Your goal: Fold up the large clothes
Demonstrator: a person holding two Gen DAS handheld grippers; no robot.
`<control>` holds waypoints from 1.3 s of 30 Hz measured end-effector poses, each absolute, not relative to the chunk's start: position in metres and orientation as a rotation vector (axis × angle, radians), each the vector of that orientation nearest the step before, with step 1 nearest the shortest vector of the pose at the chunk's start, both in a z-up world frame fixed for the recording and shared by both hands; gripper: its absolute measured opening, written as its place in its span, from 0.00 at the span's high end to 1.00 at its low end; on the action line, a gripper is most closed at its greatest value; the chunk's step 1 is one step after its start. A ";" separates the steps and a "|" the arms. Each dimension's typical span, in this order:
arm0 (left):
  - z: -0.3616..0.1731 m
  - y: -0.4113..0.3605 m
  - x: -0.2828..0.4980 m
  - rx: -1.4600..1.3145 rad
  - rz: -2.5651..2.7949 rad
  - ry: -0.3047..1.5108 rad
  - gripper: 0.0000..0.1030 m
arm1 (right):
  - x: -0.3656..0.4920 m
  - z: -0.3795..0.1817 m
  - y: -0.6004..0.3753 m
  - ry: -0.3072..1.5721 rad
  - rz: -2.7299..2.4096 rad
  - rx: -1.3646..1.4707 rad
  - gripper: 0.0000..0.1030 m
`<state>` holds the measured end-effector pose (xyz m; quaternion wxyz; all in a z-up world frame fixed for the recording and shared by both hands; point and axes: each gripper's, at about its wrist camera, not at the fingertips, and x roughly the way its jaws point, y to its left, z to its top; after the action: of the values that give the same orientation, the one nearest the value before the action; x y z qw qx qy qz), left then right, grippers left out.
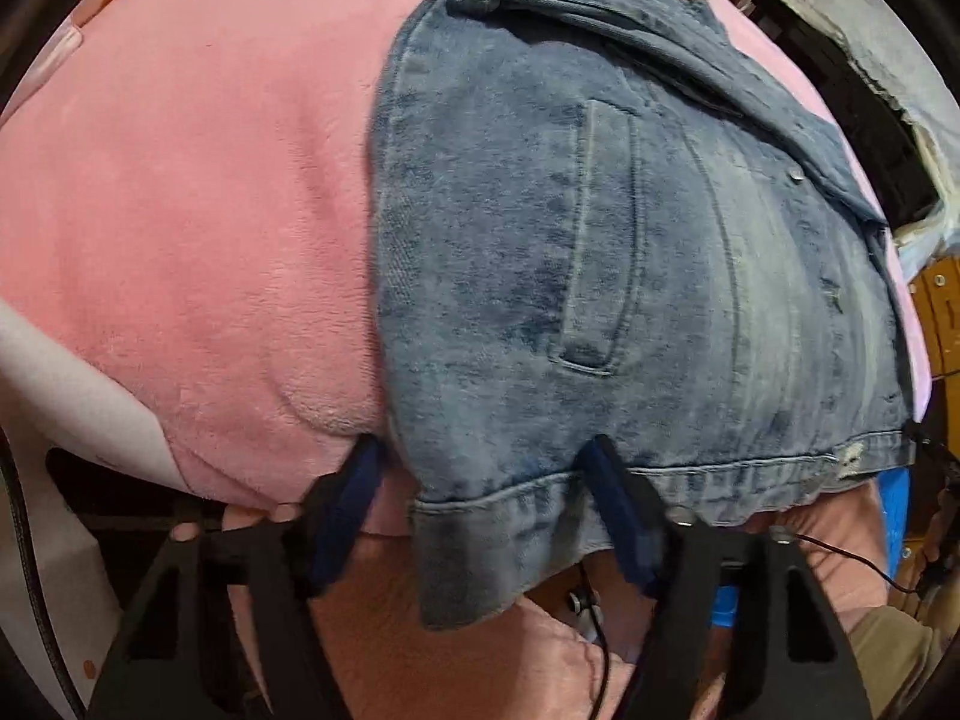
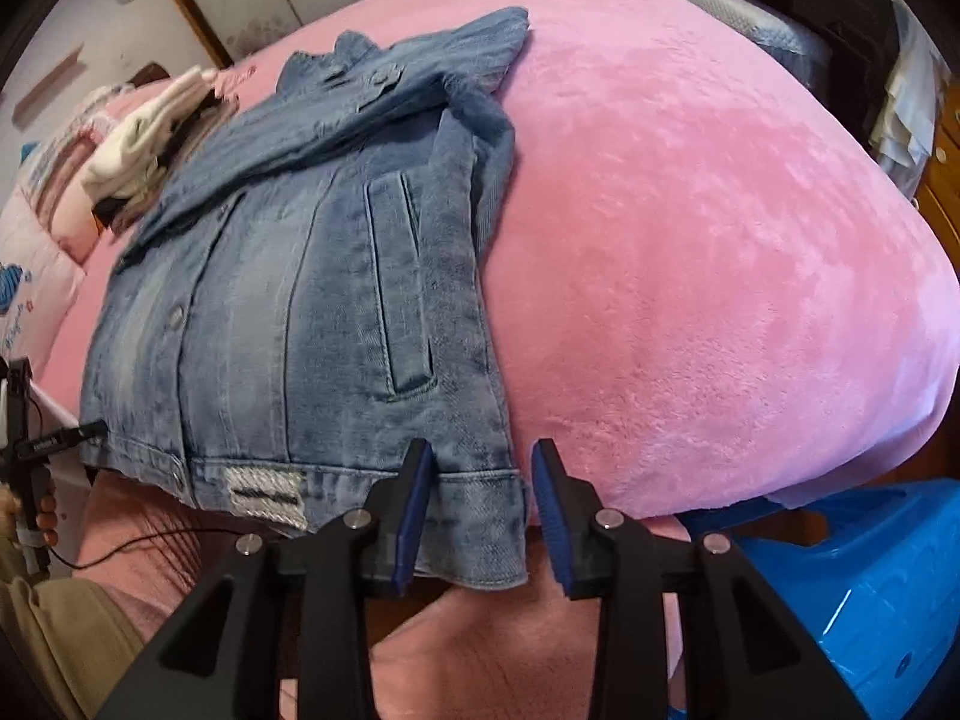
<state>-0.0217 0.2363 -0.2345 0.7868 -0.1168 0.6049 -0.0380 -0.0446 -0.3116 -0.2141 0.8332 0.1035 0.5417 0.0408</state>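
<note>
A blue denim jacket (image 1: 600, 252) lies front up on a pink plush bed cover (image 1: 180, 210), with its sleeves folded over the chest and its hem hanging over the near bed edge. My left gripper (image 1: 486, 468) is open, and its two blue pads straddle the jacket's left hem corner. My right gripper (image 2: 483, 468) is open, and its pads straddle the right hem corner of the jacket (image 2: 288, 276). The left gripper also shows at the far left of the right wrist view (image 2: 24, 420).
The pink bed cover (image 2: 690, 240) stretches wide to the right of the jacket. A pile of light and dark clothes (image 2: 150, 138) lies near the pillows. A blue plastic stool (image 2: 840, 588) stands beside the bed. Dark furniture (image 1: 852, 120) stands beyond the bed.
</note>
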 end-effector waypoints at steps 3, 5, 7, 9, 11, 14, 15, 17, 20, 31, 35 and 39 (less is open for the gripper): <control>-0.228 0.232 -0.023 -0.265 -0.066 1.294 0.67 | -0.041 -0.220 -0.312 1.166 0.121 0.250 0.68; -0.226 0.233 -0.024 -0.285 -0.059 1.279 0.81 | -0.043 -0.218 -0.325 1.144 0.142 0.344 0.82; -0.225 0.240 -0.026 -0.318 -0.061 1.276 0.81 | -0.048 -0.220 -0.337 1.132 0.133 0.399 0.84; -0.227 0.239 -0.027 -0.303 -0.059 1.270 0.81 | -0.051 -0.226 -0.339 1.143 0.122 0.405 0.84; -0.230 0.237 -0.028 -0.280 -0.054 1.267 0.81 | -0.049 -0.239 -0.341 1.167 0.099 0.428 0.84; -0.231 0.228 -0.027 -0.253 -0.039 1.271 0.79 | -0.046 -0.251 -0.343 1.188 0.062 0.467 0.77; -0.228 0.224 -0.026 -0.228 -0.032 1.270 0.77 | -0.046 -0.249 -0.341 1.197 0.057 0.453 0.74; -0.220 0.211 -0.025 -0.147 -0.002 1.271 0.58 | -0.046 -0.239 -0.337 1.209 0.046 0.395 0.64; -0.194 0.198 -0.024 -0.051 0.001 1.234 0.34 | -0.047 -0.212 -0.329 1.180 0.046 0.280 0.60; -0.142 0.144 0.074 0.010 -0.011 1.026 0.34 | 0.039 -0.148 -0.313 0.946 0.011 0.100 0.60; -0.163 0.133 0.123 -0.036 0.011 1.039 0.34 | 0.087 -0.163 -0.305 0.964 -0.008 0.065 0.60; -0.184 0.125 0.150 -0.052 0.022 1.066 0.34 | 0.113 -0.182 -0.301 0.985 -0.005 0.045 0.60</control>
<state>0.1495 0.1251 -0.1837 0.8610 -0.0250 0.5080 0.0103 0.1135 -0.3009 -0.1815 0.8810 0.0215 0.4726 -0.0022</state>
